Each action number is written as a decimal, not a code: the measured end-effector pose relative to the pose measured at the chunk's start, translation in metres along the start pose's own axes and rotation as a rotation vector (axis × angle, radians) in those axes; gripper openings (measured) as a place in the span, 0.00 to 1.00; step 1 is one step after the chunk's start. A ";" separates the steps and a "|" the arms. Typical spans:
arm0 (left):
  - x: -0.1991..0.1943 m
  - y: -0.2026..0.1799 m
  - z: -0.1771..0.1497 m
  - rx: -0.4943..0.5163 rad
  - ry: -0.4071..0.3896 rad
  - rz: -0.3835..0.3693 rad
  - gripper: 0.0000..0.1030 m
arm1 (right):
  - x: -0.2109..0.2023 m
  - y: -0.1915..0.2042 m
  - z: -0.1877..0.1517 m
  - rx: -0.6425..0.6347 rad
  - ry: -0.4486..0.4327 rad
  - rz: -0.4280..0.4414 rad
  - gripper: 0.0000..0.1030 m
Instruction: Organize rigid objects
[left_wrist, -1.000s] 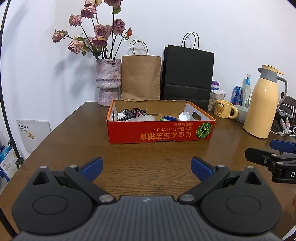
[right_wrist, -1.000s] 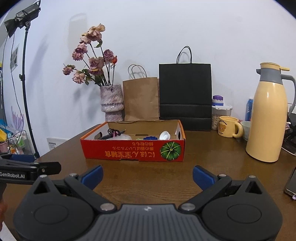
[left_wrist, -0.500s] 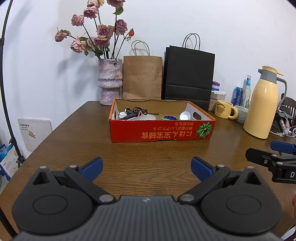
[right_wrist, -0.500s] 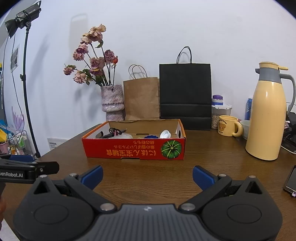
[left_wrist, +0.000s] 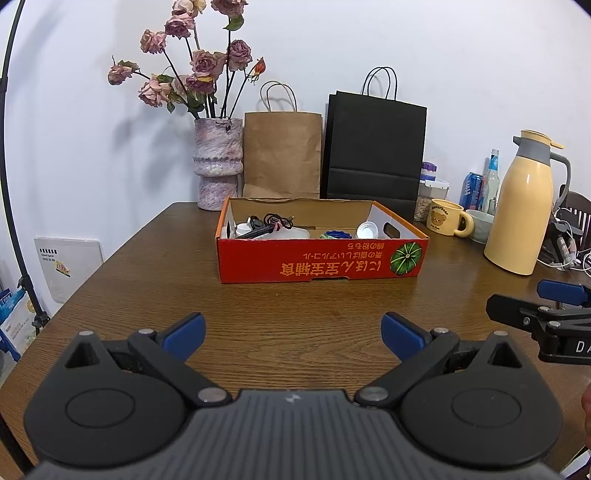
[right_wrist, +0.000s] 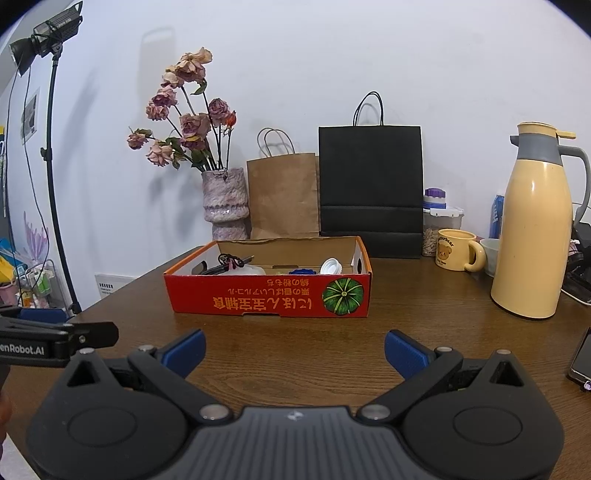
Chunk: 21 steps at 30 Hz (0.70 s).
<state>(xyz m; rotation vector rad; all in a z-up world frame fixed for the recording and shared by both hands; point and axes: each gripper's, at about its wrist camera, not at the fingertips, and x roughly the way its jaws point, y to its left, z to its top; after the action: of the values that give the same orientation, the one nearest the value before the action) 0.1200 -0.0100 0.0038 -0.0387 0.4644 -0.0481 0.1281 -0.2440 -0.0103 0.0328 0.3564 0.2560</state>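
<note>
A shallow red box (left_wrist: 317, 264) with an upside-down pumpkin print and white script on its front wall is sitting open-topped on the wooden table, its plain cardboard inside showing. At its left end a black cable (left_wrist: 264, 225) is lying tangled over a clear plastic piece (left_wrist: 286, 233). Toward the right a blue cap (left_wrist: 334, 235) is lying flat, and just beside it a white cap (left_wrist: 366, 229) is tilting up
</note>
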 end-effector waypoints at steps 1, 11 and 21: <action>0.000 0.000 0.000 0.000 0.000 0.000 1.00 | 0.000 0.000 0.000 0.001 0.000 0.000 1.00; -0.001 -0.001 0.000 0.004 0.002 0.000 1.00 | 0.000 0.000 0.000 0.001 0.001 -0.001 1.00; -0.001 -0.002 0.000 0.005 0.002 0.001 1.00 | 0.000 0.000 0.000 0.001 0.002 -0.001 1.00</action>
<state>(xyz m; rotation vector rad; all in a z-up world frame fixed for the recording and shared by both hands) 0.1191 -0.0117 0.0042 -0.0335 0.4664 -0.0482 0.1281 -0.2439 -0.0103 0.0336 0.3583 0.2550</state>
